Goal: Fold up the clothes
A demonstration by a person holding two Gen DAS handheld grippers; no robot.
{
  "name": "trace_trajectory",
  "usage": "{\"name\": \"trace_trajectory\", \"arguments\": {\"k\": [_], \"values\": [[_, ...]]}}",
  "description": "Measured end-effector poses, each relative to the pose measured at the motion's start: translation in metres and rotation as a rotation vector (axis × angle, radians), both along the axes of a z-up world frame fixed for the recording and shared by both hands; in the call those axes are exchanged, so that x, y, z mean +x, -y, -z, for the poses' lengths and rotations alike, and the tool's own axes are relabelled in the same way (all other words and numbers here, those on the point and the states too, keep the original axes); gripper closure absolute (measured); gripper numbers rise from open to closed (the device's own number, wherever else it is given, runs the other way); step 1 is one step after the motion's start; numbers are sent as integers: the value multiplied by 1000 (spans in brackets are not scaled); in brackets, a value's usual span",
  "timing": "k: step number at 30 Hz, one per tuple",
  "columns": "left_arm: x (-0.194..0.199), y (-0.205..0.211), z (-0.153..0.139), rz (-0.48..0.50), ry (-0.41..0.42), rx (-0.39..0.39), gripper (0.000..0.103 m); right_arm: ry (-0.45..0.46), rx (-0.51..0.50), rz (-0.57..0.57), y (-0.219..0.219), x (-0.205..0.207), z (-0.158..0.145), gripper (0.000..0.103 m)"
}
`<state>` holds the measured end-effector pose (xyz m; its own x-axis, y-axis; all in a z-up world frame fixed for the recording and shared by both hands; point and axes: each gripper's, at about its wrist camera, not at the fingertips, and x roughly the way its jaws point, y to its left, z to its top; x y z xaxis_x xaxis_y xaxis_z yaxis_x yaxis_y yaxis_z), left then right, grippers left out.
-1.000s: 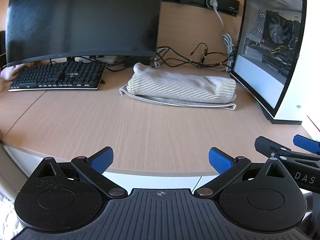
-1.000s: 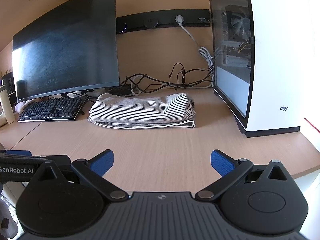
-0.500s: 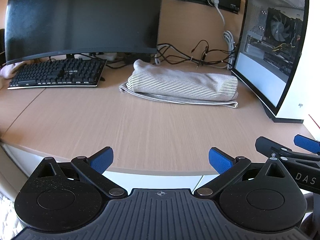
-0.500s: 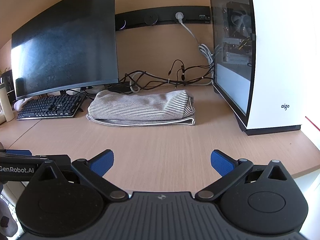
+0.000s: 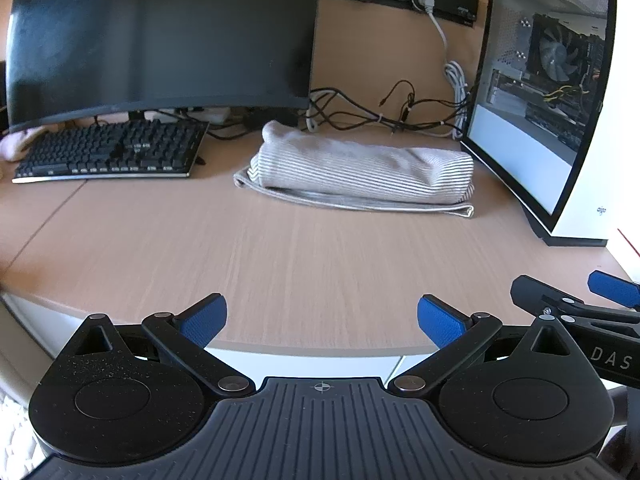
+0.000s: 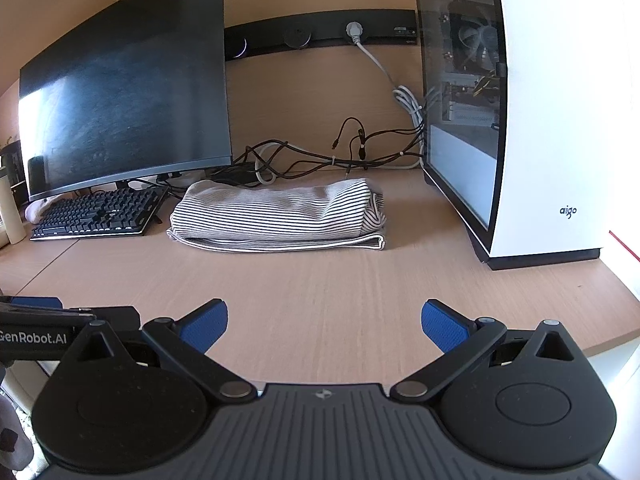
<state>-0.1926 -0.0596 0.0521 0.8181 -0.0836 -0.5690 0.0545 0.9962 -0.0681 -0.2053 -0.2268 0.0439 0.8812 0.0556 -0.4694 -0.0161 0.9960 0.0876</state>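
One striped garment, one monitor, one keyboard, one computer case
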Motion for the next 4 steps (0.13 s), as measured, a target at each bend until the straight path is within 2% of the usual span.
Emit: {"name": "trace_trajectory", "arguments": {"k": [4], "values": [[-1, 2, -2, 1, 24, 21, 0, -3, 6, 5, 3, 0, 1, 0]]}}
